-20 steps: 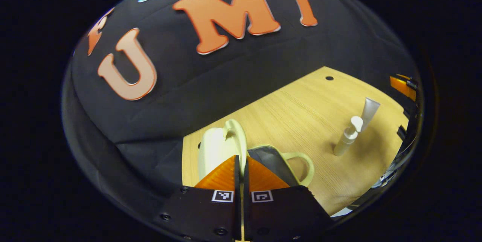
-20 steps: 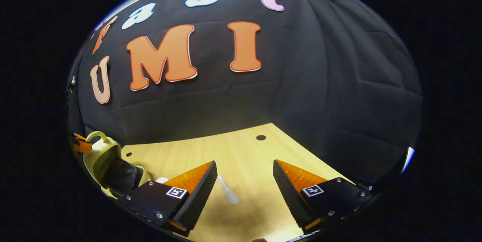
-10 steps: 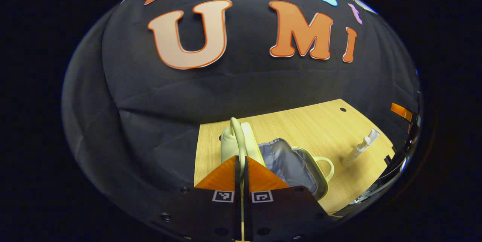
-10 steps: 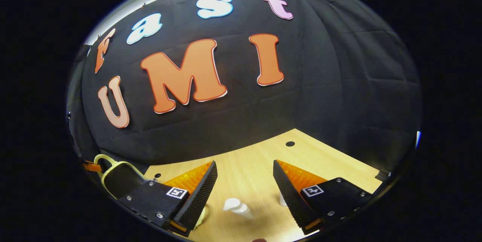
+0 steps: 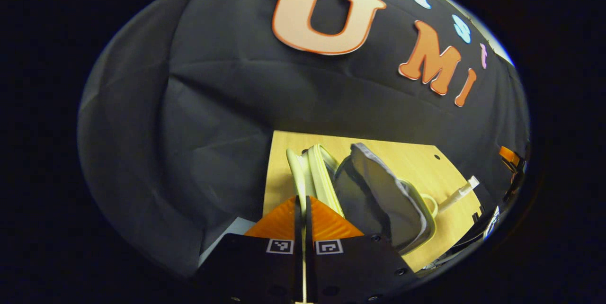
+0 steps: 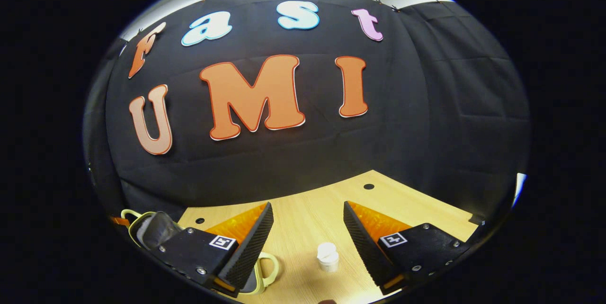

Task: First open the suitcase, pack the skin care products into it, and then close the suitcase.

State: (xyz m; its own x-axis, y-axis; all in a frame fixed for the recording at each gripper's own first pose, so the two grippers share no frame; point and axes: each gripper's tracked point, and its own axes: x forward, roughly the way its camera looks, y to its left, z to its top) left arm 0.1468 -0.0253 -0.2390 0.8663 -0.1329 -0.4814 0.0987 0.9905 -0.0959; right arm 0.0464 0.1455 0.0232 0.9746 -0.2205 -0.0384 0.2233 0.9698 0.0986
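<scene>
A pale yellow-green suitcase (image 5: pixel 378 200) lies open on the wooden table (image 5: pixel 407 157), its grey lining showing. Its lid (image 5: pixel 318 174) stands on edge at the left with the zipper visible. My left gripper (image 5: pixel 301 198) is shut on the lid's rim strip. A white bottle (image 5: pixel 457 193) stands right of the case. In the right gripper view the suitcase (image 6: pixel 154 228) sits at the far left, its handle (image 6: pixel 269 268) beside my left finger. My right gripper (image 6: pixel 307 214) is open above the table, and the white bottle (image 6: pixel 327 256) stands below the gap, untouched.
The black cloth wall runs close behind the table's far edge. Small round holes (image 6: pixel 368 186) mark the tabletop (image 6: pixel 307 200) near the back. An orange part of the other gripper (image 5: pixel 509 155) shows at the right edge of the left gripper view.
My left gripper swung the lid farther away from the lined half, so the case gapes wider. My right gripper shifted, and the bottle now sits centred below its open fingers.
</scene>
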